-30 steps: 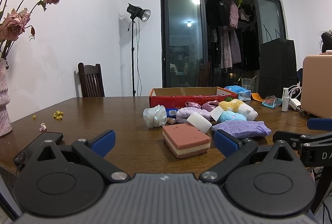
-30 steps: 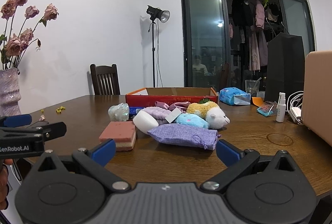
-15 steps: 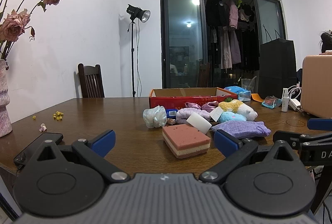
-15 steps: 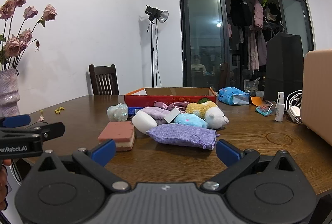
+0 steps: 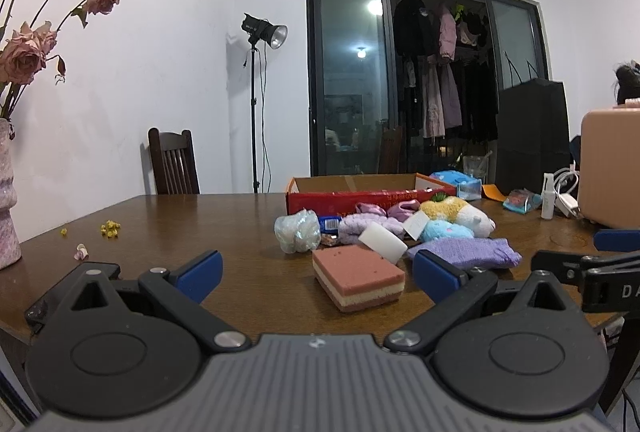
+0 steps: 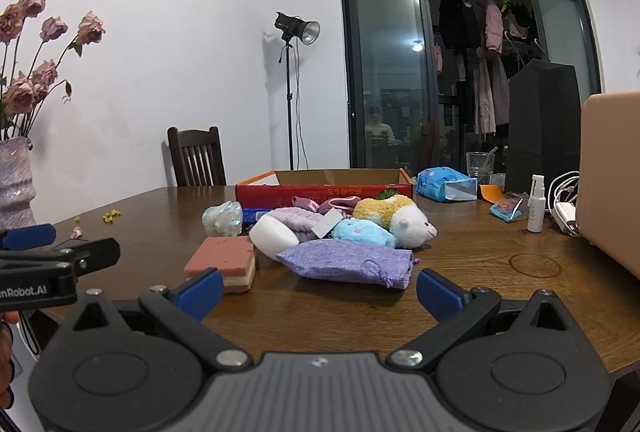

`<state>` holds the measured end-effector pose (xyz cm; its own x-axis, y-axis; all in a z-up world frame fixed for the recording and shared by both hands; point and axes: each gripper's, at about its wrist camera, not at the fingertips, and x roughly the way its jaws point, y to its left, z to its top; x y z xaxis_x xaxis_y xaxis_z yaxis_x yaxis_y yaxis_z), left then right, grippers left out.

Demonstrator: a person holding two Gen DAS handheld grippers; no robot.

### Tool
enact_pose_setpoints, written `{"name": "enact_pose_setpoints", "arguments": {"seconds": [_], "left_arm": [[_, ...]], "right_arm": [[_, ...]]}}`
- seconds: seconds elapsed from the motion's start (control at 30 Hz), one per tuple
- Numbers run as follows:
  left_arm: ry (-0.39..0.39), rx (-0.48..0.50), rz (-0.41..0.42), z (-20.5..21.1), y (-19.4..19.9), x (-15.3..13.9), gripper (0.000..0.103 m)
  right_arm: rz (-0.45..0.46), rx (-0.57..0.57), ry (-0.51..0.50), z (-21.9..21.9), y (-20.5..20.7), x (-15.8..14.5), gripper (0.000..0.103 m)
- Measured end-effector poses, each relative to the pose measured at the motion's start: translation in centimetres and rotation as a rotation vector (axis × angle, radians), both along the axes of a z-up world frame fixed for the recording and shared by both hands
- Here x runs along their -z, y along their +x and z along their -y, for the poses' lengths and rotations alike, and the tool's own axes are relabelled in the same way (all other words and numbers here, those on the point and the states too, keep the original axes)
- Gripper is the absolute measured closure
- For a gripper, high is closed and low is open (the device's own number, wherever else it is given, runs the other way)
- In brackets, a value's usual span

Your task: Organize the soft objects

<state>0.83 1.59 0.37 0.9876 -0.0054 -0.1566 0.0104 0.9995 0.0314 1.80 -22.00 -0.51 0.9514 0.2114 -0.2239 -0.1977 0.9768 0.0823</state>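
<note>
A pile of soft things lies mid-table in front of an open red cardboard box. It holds a pink layered sponge, a purple pouch, a white foam roll, a yellow-and-white plush, a blue plush and a clear crinkled bag. My left gripper is open and empty, just short of the sponge. My right gripper is open and empty, just short of the pouch.
A vase of dried roses stands at the left edge, with petals scattered nearby. A phone lies at the near left edge. At the right are a tan case, a spray bottle, cables, a tissue pack and a black bag.
Both wrist views have shifted very slightly; the soft things have not moved and both grippers stay open.
</note>
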Motion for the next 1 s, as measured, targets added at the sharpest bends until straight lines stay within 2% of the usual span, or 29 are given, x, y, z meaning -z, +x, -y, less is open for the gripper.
{"name": "enact_pose_setpoints", "arguments": {"seconds": [0.2, 0.33, 0.4, 0.5, 0.57, 0.83, 0.93, 1.0], "left_arm": [[-0.04, 0.027, -0.055, -1.4, 2.4, 0.1, 0.0], [-0.035, 0.015, -0.089, -1.8, 4.6, 0.8, 0.0], [-0.081, 0.009, -0.108, -2.6, 6.2, 1.1, 0.0], [-0.221, -0.016, -0.164, -4.4, 9.1, 1.7, 0.0], [-0.253, -0.036, -0.222, -5.5, 10.9, 1.6, 0.0], [-0.124, -0.098, -0.159, -7.5, 14.1, -1.0, 0.0], [-0.1, -0.133, -0.167, -7.9, 15.5, -1.2, 0.0], [-0.114, -0.131, -0.181, -8.1, 16.2, -1.0, 0.0]], "right_arm": [[0.041, 0.032, 0.018, 1.0, 0.5, 0.1, 0.0], [0.03, 0.025, 0.088, 2.0, 1.9, 0.7, 0.0], [-0.004, -0.02, 0.109, 2.2, 3.2, 1.0, 0.0], [-0.054, -0.115, 0.055, 1.0, 5.1, 1.2, 0.0], [-0.047, -0.168, 0.035, -0.4, 6.3, 1.2, 0.0], [-0.108, -0.313, -0.077, -9.1, 13.8, 1.3, 0.002], [-0.205, -0.33, -0.102, -11.5, 16.3, 1.2, 0.003], [-0.267, -0.355, -0.097, -12.2, 17.1, 1.5, 0.011]]}}
